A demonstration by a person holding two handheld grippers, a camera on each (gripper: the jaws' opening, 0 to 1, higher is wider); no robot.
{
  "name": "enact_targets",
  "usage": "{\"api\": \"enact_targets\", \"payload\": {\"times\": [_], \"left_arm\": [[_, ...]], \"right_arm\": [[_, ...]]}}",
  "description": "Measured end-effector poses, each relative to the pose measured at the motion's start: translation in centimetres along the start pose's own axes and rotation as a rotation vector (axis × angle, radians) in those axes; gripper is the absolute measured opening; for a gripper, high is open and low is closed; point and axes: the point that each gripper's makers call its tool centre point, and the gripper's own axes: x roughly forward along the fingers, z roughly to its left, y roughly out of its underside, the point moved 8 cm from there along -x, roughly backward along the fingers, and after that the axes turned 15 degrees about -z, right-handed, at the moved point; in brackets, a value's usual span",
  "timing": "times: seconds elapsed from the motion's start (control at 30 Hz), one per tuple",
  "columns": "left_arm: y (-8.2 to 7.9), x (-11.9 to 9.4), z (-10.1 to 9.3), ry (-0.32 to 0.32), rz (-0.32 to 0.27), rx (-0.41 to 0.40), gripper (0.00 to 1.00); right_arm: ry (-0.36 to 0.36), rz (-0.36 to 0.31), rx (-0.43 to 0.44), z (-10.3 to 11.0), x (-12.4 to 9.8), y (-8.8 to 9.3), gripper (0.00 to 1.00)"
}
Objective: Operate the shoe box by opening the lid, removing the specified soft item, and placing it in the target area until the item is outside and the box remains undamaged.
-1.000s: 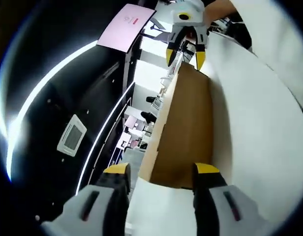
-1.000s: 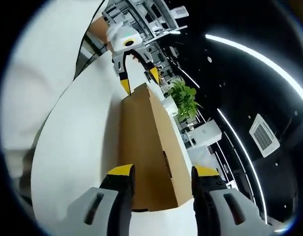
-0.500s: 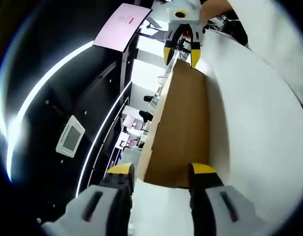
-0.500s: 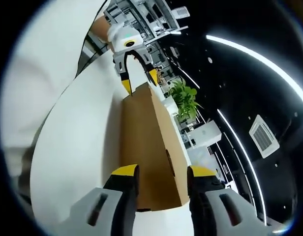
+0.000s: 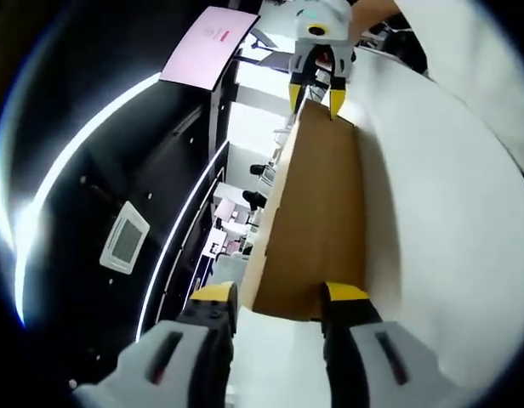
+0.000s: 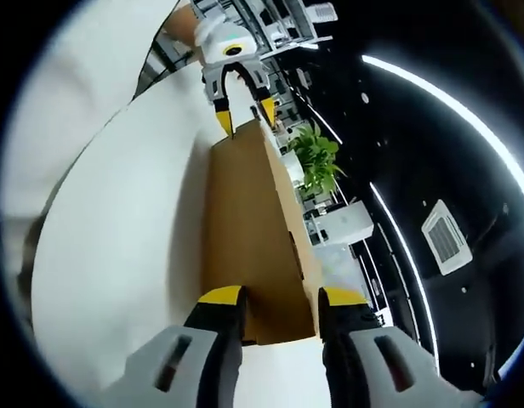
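1. Shoe box (image 5: pixel 317 212) is a plain brown cardboard box; both views look along its length, so its inside and any soft item in it are hidden. Lid looks shut, seam hard to make out.
2. Left gripper (image 5: pixel 275 297) has yellow-tipped jaws spread to either side of the near end of the box; actual contact with the cardboard cannot be told from the left gripper view.
3. Right gripper (image 6: pixel 279 299) is in the same state at the opposite end: jaws parted and straddling the box end, grip not confirmable.
4. Each gripper shows small at the far end of the box in the other's view, jaws on either side of the box corner there.
5. Box lies on a white tabletop (image 5: pixel 441 221), which curves away under fisheye distortion; tabletop also visible in the right gripper view (image 6: pixel 117 221).
6. Room: dark ceiling with a long curved light strip (image 5: pixel 83 140), a square vent (image 5: pixel 122 238), a pink screen or panel (image 5: pixel 213 47).
7. Right gripper view: green potted plant (image 6: pixel 317 161) beyond the box, desks and office furniture further back, blurry.
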Motion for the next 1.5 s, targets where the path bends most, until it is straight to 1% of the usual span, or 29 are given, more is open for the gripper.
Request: {"api": "enact_targets", "payload": {"times": [0.03,0.1,0.17,0.27,0.33,0.37,0.4,0.43,0.47,0.6,0.7,0.77,0.83,0.9,0.93,1.07,1.13,1.27,1.33,1.43,1.5], "left_arm": [[0.0,0.0,0.0,-0.006,0.001,0.004,0.40],[0.1,0.0,0.0,-0.011,0.002,-0.002,0.40],[0.1,-0.1,-0.1,-0.009,0.001,0.009,0.39],[0.0,-0.1,-0.2,-0.010,0.001,0.018,0.39],[0.0,-0.2,-0.2,-0.012,-0.002,0.021,0.36],[0.0,-0.2,-0.3,-0.004,0.003,-0.004,0.32],[0.0,-0.2,-0.5,-0.002,0.010,-0.039,0.31],[0.0,-0.2,-0.3,-0.026,0.006,-0.040,0.31],[-0.1,-0.2,-0.4,-0.012,0.013,-0.017,0.31],[-0.1,-0.2,-0.5,-0.003,0.010,0.028,0.31],[-0.2,-0.2,-0.4,0.002,0.015,0.017,0.30],[-0.3,-0.2,-0.3,0.006,0.020,0.008,0.30],[-0.3,-0.2,-0.4,0.012,0.025,0.016,0.30],[-0.6,-0.3,-0.1,0.000,0.015,0.045,0.30],[-0.7,-0.4,0.0,-0.003,0.015,0.046,0.30],[-0.7,-0.4,0.3,-0.011,0.013,0.019,0.30],[-0.7,-0.3,0.2,-0.015,0.014,0.021,0.30],[-0.6,-0.3,0.2,-0.019,0.010,0.009,0.30],[-0.8,-0.1,0.3,-0.019,0.028,-0.009,0.30],[-0.9,-0.2,0.6,-0.017,0.029,-0.044,0.30],[-0.8,-0.3,0.7,-0.018,0.022,-0.043,0.30]], "right_arm": [[-0.016,0.020,-0.035,-0.1,-0.1,0.1,0.34],[-0.013,0.019,-0.047,0.1,0.0,0.1,0.33],[-0.006,0.027,-0.067,0.5,0.1,0.2,0.32],[-0.006,0.022,-0.068,0.6,0.1,0.3,0.32],[-0.004,0.023,-0.078,0.5,0.1,0.2,0.32],[-0.003,0.025,-0.080,0.6,0.1,0.2,0.32],[-0.001,0.026,-0.077,0.7,0.1,0.2,0.32],[-0.002,0.030,-0.075,0.7,0.1,0.1,0.32],[-0.003,0.033,-0.078,0.6,0.1,0.1,0.31],[-0.007,0.039,-0.096,0.6,0.0,0.0,0.30],[-0.009,0.049,-0.109,0.6,0.0,-0.2,0.29],[-0.005,0.058,-0.106,0.4,0.2,-0.8,0.29],[-0.009,0.070,-0.105,0.5,0.1,-0.4,0.29],[-0.007,0.071,-0.109,0.5,0.0,-0.2,0.29],[-0.003,0.068,-0.109,0.2,0.2,-1.1,0.29],[0.005,0.060,-0.106,-0.1,0.0,-1.1,0.29],[0.006,0.062,-0.109,0.0,-0.1,-0.7,0.29],[0.009,0.057,-0.108,0.1,0.0,-0.6,0.29],[0.005,0.064,-0.109,0.1,0.0,-0.6,0.29],[0.001,0.067,-0.110,-0.1,0.0,-1.0,0.29],[0.005,0.060,-0.102,-0.2,0.0,-1.0,0.29]]}}
